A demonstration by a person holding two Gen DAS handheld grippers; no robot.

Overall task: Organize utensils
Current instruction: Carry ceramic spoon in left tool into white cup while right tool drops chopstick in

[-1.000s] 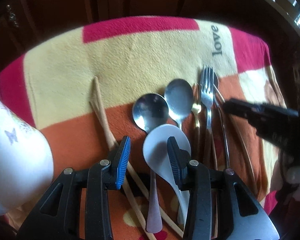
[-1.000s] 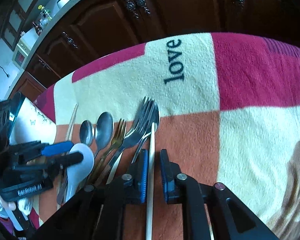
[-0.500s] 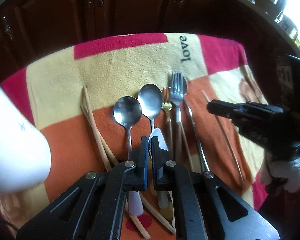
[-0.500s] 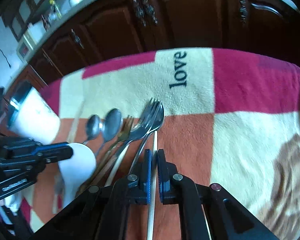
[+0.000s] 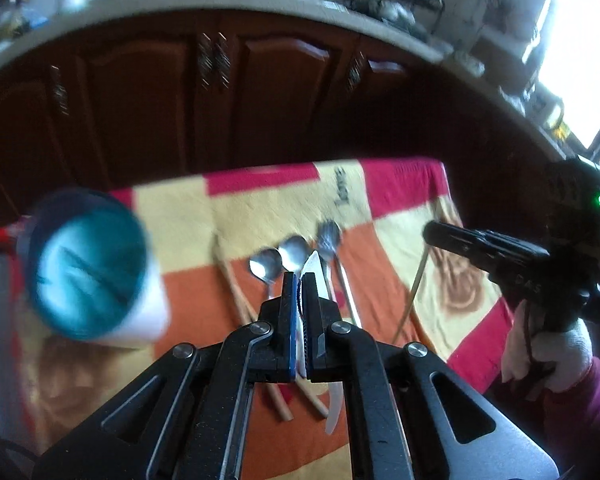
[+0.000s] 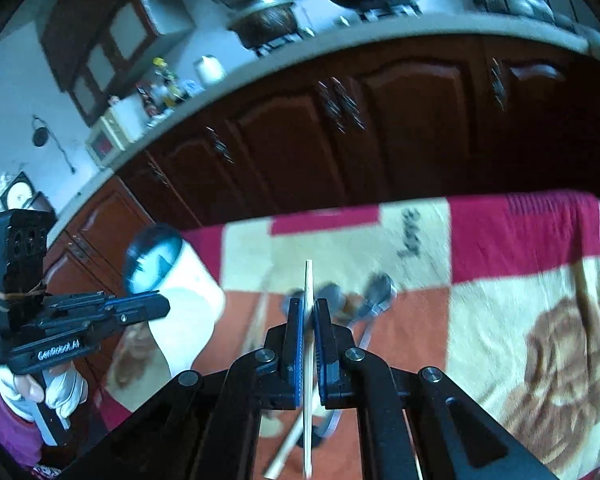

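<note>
In the left wrist view my left gripper [image 5: 299, 280] is shut on a white spoon [image 5: 314, 270], which sits edge-on between the blue pads above the blanket [image 5: 260, 208]. Two metal spoons [image 5: 265, 266], a fork [image 5: 328, 236] and a pair of chopsticks [image 5: 232, 288] lie on the blanket below. My right gripper [image 6: 308, 304] is shut on a single pale chopstick [image 6: 308, 276] that sticks up past its fingertips. The same right gripper [image 5: 432, 234] shows from the side with the chopstick [image 5: 416, 284] hanging from it. The left gripper [image 6: 162, 308] shows at the left of the right wrist view.
A white cup with a teal inside [image 5: 88, 268] stands at the blanket's left; it is also in the right wrist view as the cup [image 6: 180, 292]. Dark wooden cabinets [image 5: 260, 92] and a cluttered counter rise behind. White-gloved hands [image 5: 556, 356] hold the grippers.
Both grippers closed, the left on the white spoon and the right on the chopstick, then rose off the blanket. Both views tilted up, bringing in the cup, cabinets and counter.
</note>
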